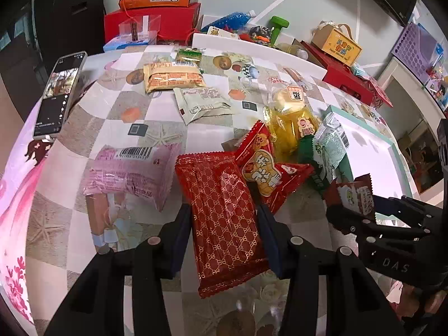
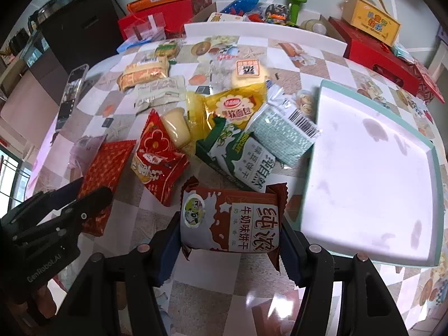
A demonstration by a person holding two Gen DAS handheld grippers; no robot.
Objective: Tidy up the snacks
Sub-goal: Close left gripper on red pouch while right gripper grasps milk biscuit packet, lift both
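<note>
Two grips on: left gripper [image 1: 224,224] clamps red packet [image 1: 224,218], right gripper [image 2: 229,238] clamps brown biscuit packet [image 2: 232,221]. Light, crinkly, likely slippery wrappers, brittle contents; mid-sides hold best.

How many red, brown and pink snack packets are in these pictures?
Red: 2, the gold-patterned packet and the flower-printed packet
Brown: 1, the milk biscuit packet
Pink: 1, the barcoded pink packet
Total: 4

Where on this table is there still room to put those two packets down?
The white tray is bare inside. Bare tablecloth also lies between the phone and the pink packet. The middle is crowded: red, yellow and green packets overlap beside the tray.
</note>
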